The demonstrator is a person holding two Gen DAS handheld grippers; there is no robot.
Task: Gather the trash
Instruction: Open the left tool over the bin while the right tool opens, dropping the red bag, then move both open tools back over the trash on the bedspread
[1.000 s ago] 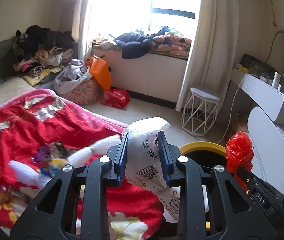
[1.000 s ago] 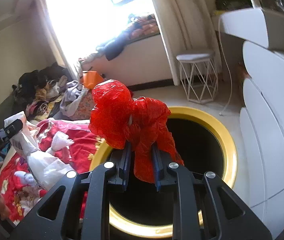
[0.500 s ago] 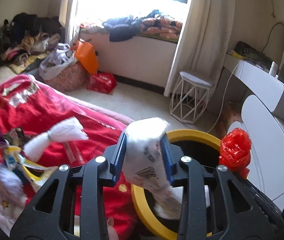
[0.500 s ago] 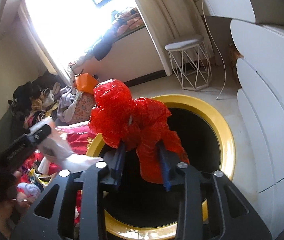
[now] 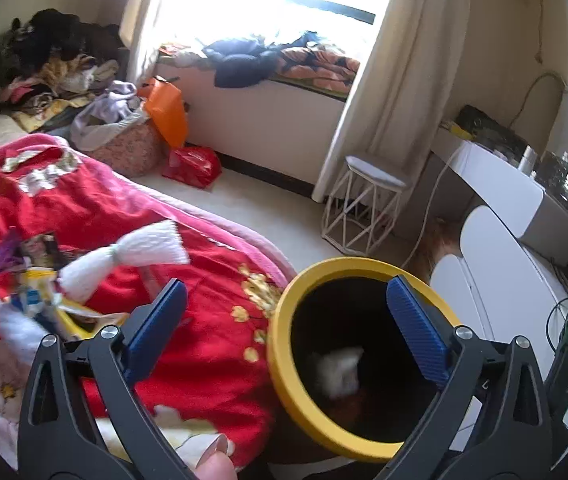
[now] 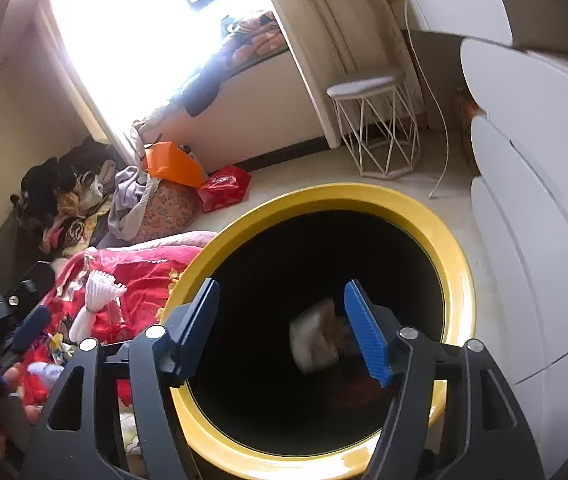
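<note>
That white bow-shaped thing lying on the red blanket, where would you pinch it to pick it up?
At the narrow tied waist of the white bow-shaped wrapper, probably. Both ends flare wide and look soft, while the middle is cinched thin enough to fit between two fingers. It lies flat on the red blanket, so I would come from above, with the left gripper, whose jaws have just been opening and now hold nothing.

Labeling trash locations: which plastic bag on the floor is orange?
The orange bag leaning on the laundry basket; the red bag lies flat beside it.
</note>
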